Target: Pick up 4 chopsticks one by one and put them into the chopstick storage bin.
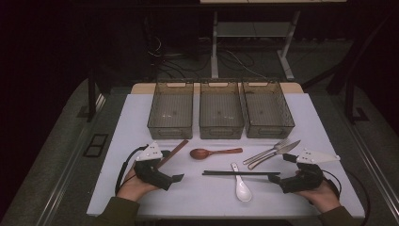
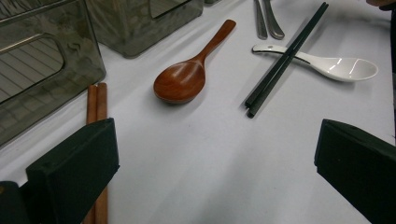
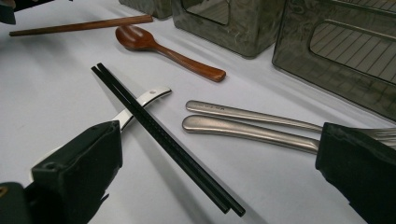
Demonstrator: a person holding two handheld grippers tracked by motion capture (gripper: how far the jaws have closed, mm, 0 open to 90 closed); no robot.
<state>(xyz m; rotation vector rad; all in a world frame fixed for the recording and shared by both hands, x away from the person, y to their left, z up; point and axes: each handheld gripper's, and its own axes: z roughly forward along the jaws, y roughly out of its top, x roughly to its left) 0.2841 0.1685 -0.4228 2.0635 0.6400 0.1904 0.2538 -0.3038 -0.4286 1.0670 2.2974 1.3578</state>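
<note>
Resting wide open and empty, each claw (image 1: 178, 177) (image 1: 274, 179) should straddle its nearest chopsticks (image 1: 241, 173) squarely, low to the desk (image 1: 207, 193), before closing.

Left gripper view: the brown chopsticks (image 2: 97, 140) pass behind the left jaw at lower left, their ends cut off by the bottom edge; the fork and knife (image 2: 266, 18) are cropped by the top edge. Right gripper view: the white spoon (image 3: 140, 105) is partly hidden under the black chopsticks (image 3: 163, 140) and behind the left jaw; the fork's (image 3: 252, 114) tines vanish behind the right jaw.
</note>
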